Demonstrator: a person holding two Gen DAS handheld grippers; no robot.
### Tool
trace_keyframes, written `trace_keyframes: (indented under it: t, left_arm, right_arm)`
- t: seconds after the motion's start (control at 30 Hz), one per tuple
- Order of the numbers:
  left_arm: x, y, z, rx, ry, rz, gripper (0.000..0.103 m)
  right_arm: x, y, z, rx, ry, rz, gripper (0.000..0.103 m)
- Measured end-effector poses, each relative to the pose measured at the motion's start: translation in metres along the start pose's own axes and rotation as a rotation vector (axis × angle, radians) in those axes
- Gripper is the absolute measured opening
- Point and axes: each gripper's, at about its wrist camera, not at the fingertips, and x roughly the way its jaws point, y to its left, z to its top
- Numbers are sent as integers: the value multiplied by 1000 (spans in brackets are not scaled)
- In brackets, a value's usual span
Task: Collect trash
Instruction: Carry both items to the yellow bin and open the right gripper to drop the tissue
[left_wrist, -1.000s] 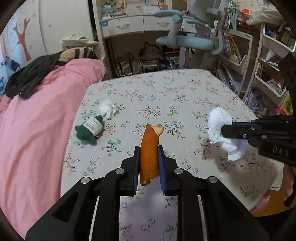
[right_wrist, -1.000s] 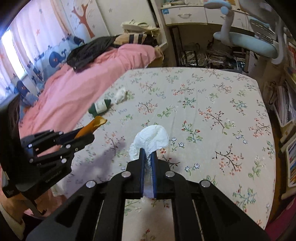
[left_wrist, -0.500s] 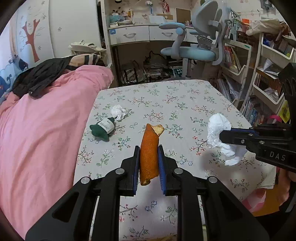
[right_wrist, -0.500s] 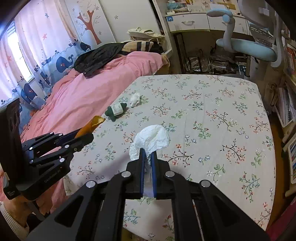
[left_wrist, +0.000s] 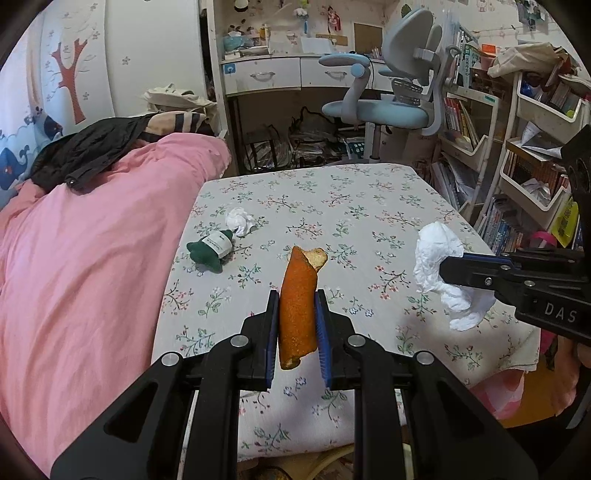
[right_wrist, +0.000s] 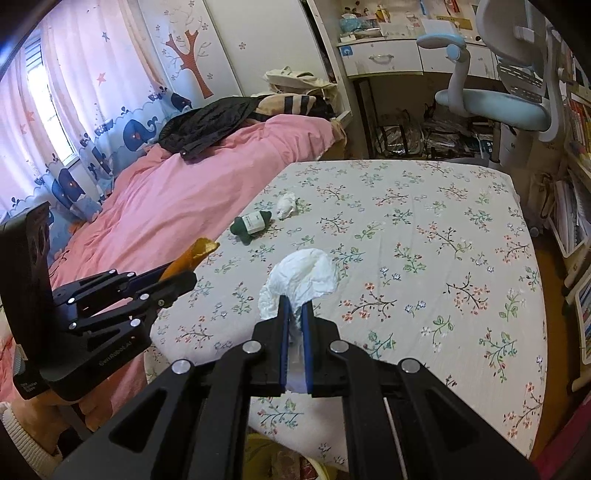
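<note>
Fingers of the left gripper (left_wrist: 297, 325) were clamped on a curled strip of orange peel (left_wrist: 298, 306), which stood upright between the blue pads, clear of the bed. Those of the right gripper (right_wrist: 295, 334) were pressed together on a crumpled white tissue (right_wrist: 301, 280), most of it bulging out past the tips. Both pieces hung in the air above the near edge of the bed with the floral sheet (right_wrist: 443, 258), so I judged two bits of trash picked up but not yet dropped anywhere.

Two things were left on the sheet, close to its left edge beside the pink duvet (left_wrist: 81, 258): a smaller wad of white tissue (left_wrist: 240, 220) and, just beside it, a small dark green bottle with a white label (left_wrist: 212, 249) lying on its side. Something yellow showed below the near edge of the bed in the right wrist view; I could not tell whether it was a bin. By my reckoning the job was roughly half done.
</note>
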Motion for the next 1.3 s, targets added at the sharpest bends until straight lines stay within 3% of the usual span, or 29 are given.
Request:
trace_keyframes:
  t: [0.77,1.3]
  left_arm:
    - [-39,-11,-38,-17,-2,9,18]
    - [-62,-18,-69,-34,20,4,18]
  right_arm:
    - [-33,25,-36,-32,-19,40,8]
    - [-38,47,-76,-72,60,59,8]
